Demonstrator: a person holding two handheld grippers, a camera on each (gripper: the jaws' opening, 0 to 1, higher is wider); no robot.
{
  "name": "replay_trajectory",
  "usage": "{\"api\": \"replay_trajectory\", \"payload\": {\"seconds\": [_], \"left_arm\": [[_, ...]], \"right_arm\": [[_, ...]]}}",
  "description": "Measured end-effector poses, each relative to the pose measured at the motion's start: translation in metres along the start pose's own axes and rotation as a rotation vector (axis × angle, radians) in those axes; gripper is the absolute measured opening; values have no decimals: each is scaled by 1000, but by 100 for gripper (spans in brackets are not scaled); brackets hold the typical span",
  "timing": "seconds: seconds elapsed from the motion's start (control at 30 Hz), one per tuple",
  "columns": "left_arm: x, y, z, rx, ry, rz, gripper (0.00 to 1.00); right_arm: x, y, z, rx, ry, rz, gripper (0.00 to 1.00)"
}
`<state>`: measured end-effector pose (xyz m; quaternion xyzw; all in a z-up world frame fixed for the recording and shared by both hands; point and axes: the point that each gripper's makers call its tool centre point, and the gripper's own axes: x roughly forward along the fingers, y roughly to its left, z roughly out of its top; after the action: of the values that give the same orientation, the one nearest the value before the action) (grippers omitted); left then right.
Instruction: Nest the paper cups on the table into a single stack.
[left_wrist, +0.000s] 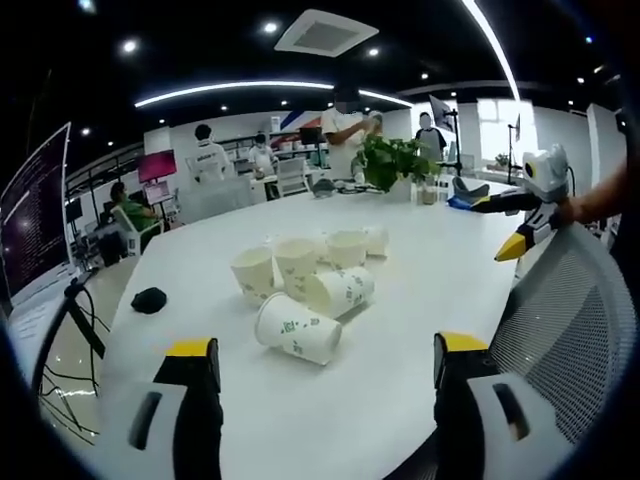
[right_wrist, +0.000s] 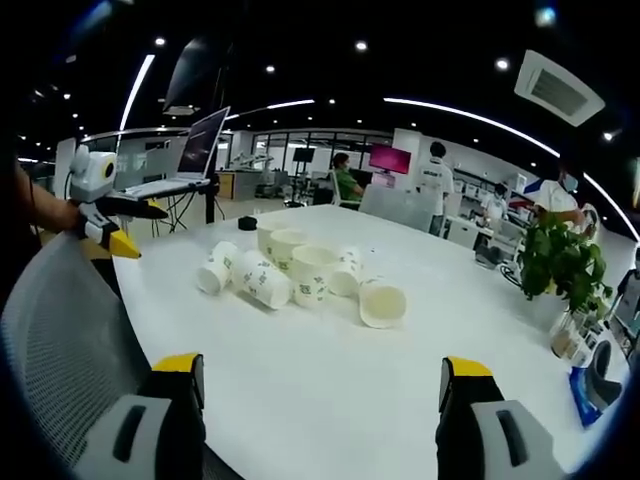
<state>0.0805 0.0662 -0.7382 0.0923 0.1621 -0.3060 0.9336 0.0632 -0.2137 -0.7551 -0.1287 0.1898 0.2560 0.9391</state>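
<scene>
where cups (left_wrist: 305, 290) cluster, a mesh chair (left_wrist: 565, 320) beside the table (left_wrist: 400, 400)

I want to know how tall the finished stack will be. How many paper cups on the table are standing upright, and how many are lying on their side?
Upright paper cups: 3
Paper cups on their side: 4
Total: 7

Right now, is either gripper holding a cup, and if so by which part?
Nothing is held. The left gripper and right gripper are both open with bare table between their jaws; the paper cups lie and stand untouched farther off.
</scene>
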Motion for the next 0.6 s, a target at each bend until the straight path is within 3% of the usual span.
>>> {"api": "replay_trajectory", "payload": {"seconds": [0.27, 0.6], "left_arm": [[11, 32, 16, -15, -13, 6, 84], [35, 44, 19, -41, 15, -77, 65]], "right_arm": [[-2, -4, 1, 21, -8, -23, 100], [-1, -5, 2, 44, -24, -12, 100]]}}
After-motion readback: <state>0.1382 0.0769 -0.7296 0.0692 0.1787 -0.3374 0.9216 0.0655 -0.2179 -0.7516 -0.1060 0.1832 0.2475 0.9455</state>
